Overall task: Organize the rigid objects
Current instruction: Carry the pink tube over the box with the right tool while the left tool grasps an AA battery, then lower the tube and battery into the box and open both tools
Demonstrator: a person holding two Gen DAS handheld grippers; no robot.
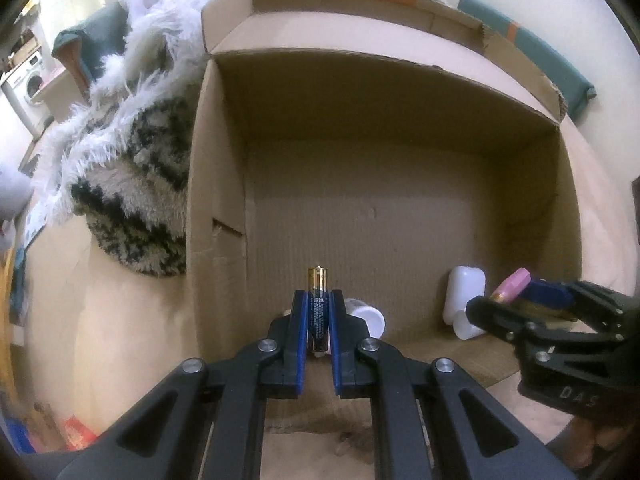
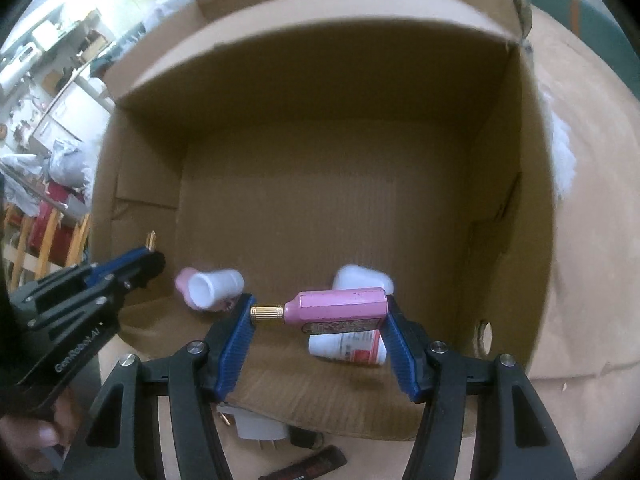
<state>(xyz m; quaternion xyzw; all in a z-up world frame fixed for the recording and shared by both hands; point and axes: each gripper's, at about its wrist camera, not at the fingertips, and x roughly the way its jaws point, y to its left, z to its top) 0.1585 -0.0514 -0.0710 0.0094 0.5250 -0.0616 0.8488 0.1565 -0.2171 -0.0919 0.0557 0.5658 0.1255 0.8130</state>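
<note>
Both held items look ready to go into the cardboard box [image 1: 400, 152], so the step is best done by carrying each well past the near edge, lowering it close to the box floor at a bare patch, and only then letting go, so nothing rolls into the things already lying there. The left hand-held gripper [image 1: 319, 312] is nearly closed, clenched on an AA battery [image 1: 318, 304] that stands upright between its blue pads over the near left of the box floor. The right hand-held gripper [image 2: 318, 312] is opened wide and grasps a pink bottle [image 2: 340, 304] end to end, gold neck to the left, above a white labelled bottle [image 2: 348, 346] at the near right. A white cup [image 2: 214, 286] lies on its side near the left.
</note>
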